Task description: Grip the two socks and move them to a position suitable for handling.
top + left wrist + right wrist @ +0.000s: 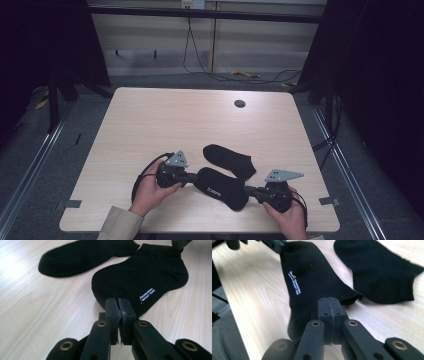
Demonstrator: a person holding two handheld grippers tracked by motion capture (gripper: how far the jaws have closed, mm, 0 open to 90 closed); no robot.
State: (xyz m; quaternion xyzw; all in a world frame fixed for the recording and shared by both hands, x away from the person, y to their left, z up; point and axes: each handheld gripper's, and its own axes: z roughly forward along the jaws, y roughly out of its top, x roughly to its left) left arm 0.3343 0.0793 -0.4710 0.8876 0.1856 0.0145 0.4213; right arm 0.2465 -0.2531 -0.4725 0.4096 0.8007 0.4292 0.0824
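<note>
Black ankle sock with white lettering (220, 187), held at both ends on a pale wood tabletop (150, 120).

Left gripper (187, 176) has its jaws clamped on the toe end, right gripper (250, 190) on the cuff end; the sock lies near the front edge. A second, plain black sock (229, 159) lies just behind, touching it. Grey floor and cables beyond. The gripper views resolve the knit and print; the high view adds a round tabletop hole (240, 103).
</note>
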